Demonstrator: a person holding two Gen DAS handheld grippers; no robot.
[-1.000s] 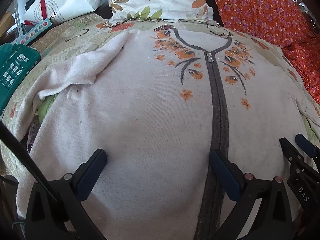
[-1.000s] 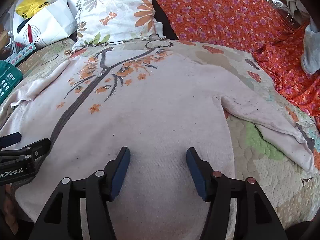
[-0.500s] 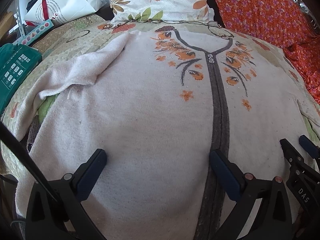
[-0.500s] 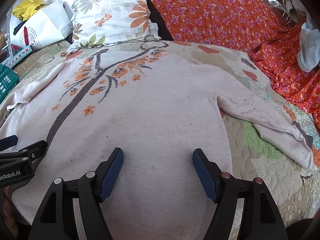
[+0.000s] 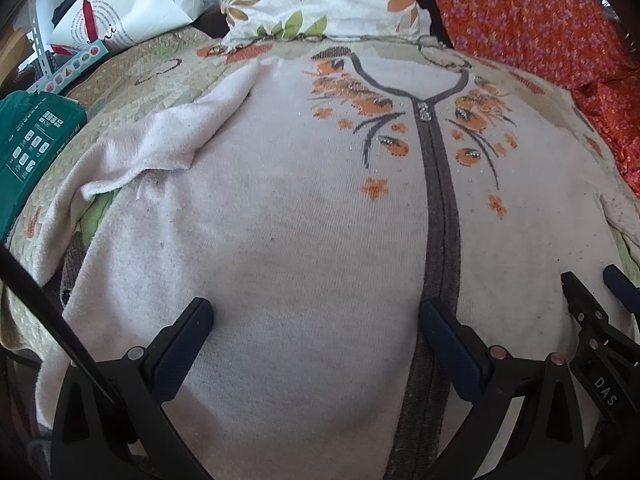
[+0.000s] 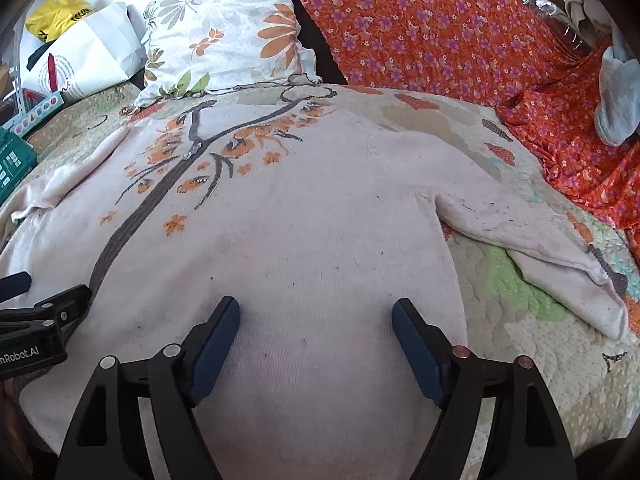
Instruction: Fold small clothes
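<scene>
Across the middle of both views: one pale pink sweater, spread front-up on a quilted bedspread, filling most of each frame. Dark grey stripe down its centre, forking at the neck; orange flower print on either side. One sleeve folded loosely at the left of the left view; the other sleeve lying out over the bedspread at the right of the right view.

Lower centre, left view: left gripper, tongs wide apart, nothing between them but sweater cloth below; its right finger lies over the grey stripe. Whether the fingers touch the cloth cannot be told.

Lower centre, right view: right gripper, tongs likewise apart, over the sweater's lower half, empty.

Top of frame: flowered pillow; orange flowered cloth to its right.

Upper left: white paper bag, yellow bag.

Left edge: green box.
</scene>
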